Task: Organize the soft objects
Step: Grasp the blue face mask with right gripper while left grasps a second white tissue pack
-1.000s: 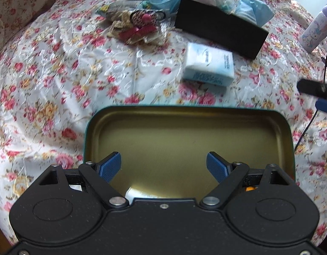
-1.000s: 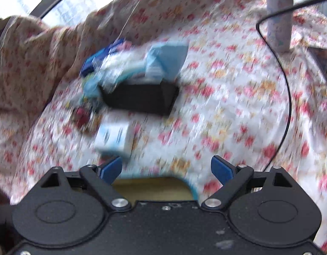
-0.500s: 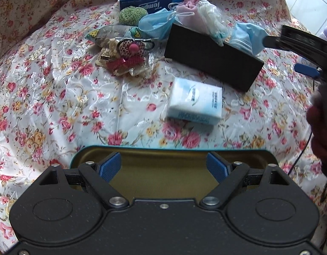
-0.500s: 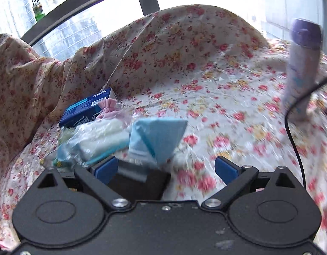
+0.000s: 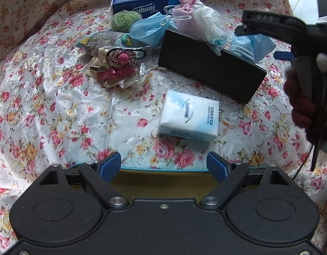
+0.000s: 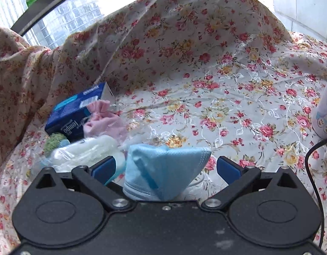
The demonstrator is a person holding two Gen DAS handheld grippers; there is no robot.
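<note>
My left gripper (image 5: 163, 166) is open and empty above the far rim of a teal tin (image 5: 161, 176) with a gold inside. Beyond it lies a white-blue tissue pack (image 5: 188, 115). A black box (image 5: 210, 65) holds a blue face mask (image 5: 252, 46), a clear bag (image 5: 210, 24) and a pink pouch (image 5: 184, 10). My right gripper (image 6: 165, 167) is open, its fingers on either side of the blue mask (image 6: 163, 167) without closing on it. It also shows in the left wrist view (image 5: 263, 36) over the box's right end.
A blue Tempo tissue box (image 5: 142, 2), a green scrubber (image 5: 125, 20), another blue mask (image 5: 148, 29), a patterned pouch (image 5: 99, 42) and a red-bow trinket bag (image 5: 116, 65) lie at the back left. A white-purple bottle (image 6: 324, 114) and black cable (image 6: 314, 170) are at right.
My left gripper drew back, so less of the tin shows. My right gripper swung from the table's right side to the black box and now straddles the blue mask.
</note>
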